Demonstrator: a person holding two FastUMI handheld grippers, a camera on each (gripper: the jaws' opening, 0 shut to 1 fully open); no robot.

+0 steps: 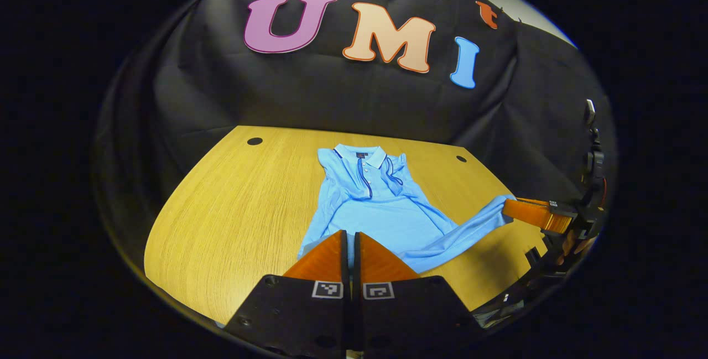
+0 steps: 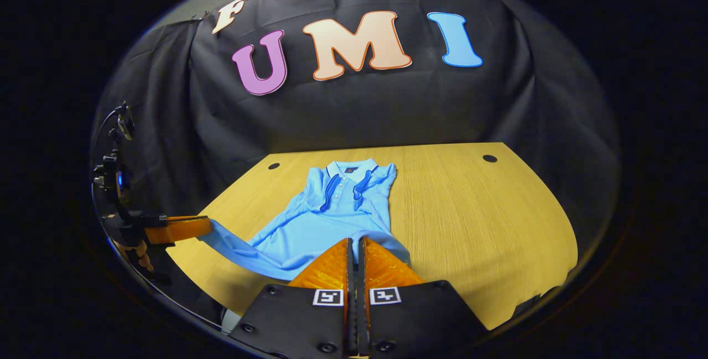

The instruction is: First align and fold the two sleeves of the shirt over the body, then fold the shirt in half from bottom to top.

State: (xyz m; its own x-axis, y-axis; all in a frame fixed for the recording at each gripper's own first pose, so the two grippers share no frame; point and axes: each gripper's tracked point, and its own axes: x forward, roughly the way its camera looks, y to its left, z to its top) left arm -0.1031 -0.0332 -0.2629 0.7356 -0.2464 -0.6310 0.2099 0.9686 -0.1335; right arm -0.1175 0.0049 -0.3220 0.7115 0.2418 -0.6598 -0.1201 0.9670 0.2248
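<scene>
A light blue polo shirt [image 1: 381, 209] lies on the wooden table [image 1: 238, 209], collar [image 1: 359, 155] at the far end and both sleeves folded in over the chest. My left gripper [image 1: 351, 234] is shut on the near hem at one bottom corner. At the right of the same view my right gripper [image 1: 506, 207] pinches the other bottom corner, which is pulled off sideways and lifted. In the right gripper view the shirt [image 2: 321, 226] runs from its collar [image 2: 349, 170] down into my right gripper [image 2: 354, 242], shut on the hem. My left gripper [image 2: 207, 228] holds the stretched corner at the left.
The table top [image 2: 487, 220] has bare wood on both sides of the shirt and small dark holes [image 1: 254, 141] [image 2: 489, 158] near its far corners. Black cloth hangs behind the table. A hand [image 1: 575, 245] grips the far gripper's handle.
</scene>
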